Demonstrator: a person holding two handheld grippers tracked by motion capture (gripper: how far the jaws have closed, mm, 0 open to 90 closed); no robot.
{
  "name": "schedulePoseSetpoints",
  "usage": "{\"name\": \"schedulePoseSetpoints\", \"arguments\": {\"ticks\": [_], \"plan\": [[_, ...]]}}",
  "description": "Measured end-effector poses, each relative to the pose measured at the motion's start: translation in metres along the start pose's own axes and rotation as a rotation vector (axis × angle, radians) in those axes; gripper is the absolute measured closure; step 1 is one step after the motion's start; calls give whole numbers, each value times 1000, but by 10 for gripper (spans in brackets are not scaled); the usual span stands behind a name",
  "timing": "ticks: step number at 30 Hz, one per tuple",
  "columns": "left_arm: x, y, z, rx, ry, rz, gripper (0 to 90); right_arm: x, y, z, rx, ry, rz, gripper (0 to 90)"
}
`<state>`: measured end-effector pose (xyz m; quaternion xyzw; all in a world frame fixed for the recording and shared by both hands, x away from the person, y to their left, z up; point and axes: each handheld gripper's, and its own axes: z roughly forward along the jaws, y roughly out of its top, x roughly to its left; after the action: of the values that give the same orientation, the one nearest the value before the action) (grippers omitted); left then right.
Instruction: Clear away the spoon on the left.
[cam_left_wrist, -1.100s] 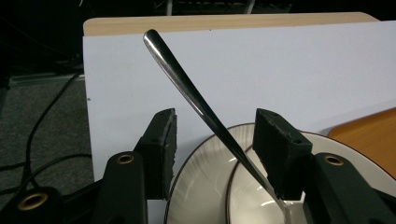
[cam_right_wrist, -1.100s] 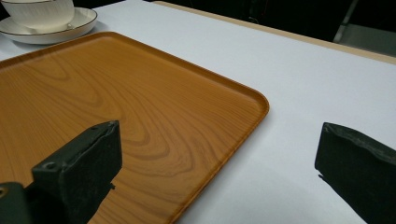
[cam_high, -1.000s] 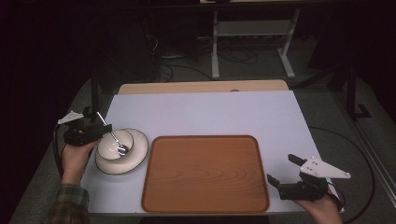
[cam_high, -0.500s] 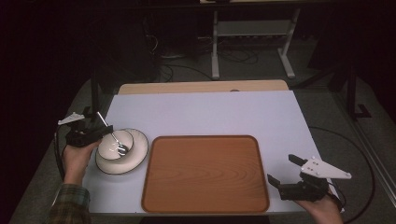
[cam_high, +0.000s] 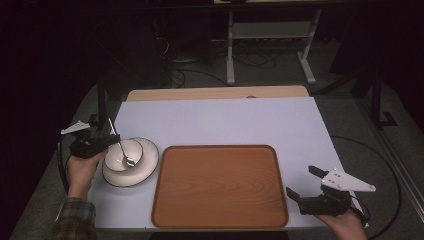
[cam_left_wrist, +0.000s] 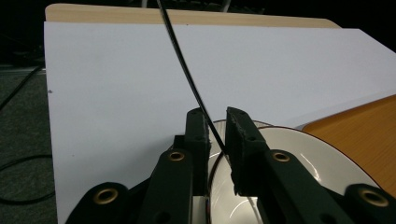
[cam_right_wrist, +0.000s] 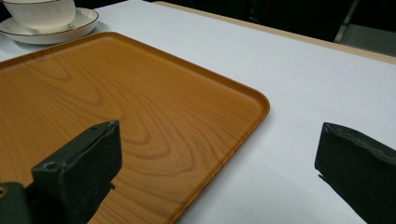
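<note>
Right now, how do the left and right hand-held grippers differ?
The left hand-held gripper has its jaws nearly shut around the spoon handle over the bowl; the right hand-held gripper is wide open, holding nothing. Left sits at the table's left edge, right at the tray's near right corner. Both are black and held in one hand.

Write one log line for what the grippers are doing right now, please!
left gripper: shut on spoon, spoon tip in bowl on plate | right gripper: open, idle over tray corner | tray: empty
</note>
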<state>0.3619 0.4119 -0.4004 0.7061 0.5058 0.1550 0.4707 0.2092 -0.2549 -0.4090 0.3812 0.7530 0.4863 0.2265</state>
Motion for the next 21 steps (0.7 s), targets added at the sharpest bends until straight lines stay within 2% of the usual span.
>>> {"name": "schedulePoseSetpoints", "arguments": {"ticks": [7,15,21], "plan": [[1,0,-3,-19,-17,-13,827,0,0,0,0,-1,0,1],[-2,3,-15,-83,-51,-27,879,0,0,0,2,0,-1,1],[-4,5,-20,-96,-59,-15,893,0,0,0,-1,-2,0,1]]}}
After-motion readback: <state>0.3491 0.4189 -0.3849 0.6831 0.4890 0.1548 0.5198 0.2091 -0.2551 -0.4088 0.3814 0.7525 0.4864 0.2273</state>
